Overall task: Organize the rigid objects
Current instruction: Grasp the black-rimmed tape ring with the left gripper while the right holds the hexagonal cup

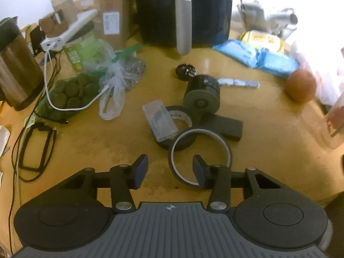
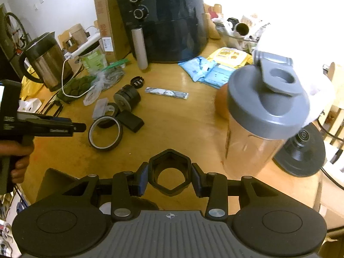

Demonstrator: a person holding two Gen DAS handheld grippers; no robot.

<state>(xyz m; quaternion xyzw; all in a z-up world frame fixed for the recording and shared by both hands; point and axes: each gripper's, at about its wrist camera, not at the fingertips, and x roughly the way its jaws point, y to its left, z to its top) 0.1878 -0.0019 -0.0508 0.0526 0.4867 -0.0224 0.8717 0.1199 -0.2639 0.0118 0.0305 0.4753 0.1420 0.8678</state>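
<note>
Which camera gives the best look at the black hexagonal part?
The right wrist view: the black hexagonal part sits clamped between the right gripper fingers, centred and sharp. The left wrist view does not show it.

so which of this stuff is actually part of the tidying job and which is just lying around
Part of the job:
- black hexagonal part, held in the right gripper
- tape ring, just ahead of the open left gripper
- clear plastic case
- black cylindrical part
- black block

Just lying about:
- air fryer
- kettle
- shaker bottle
- blue packets
- orange
</note>
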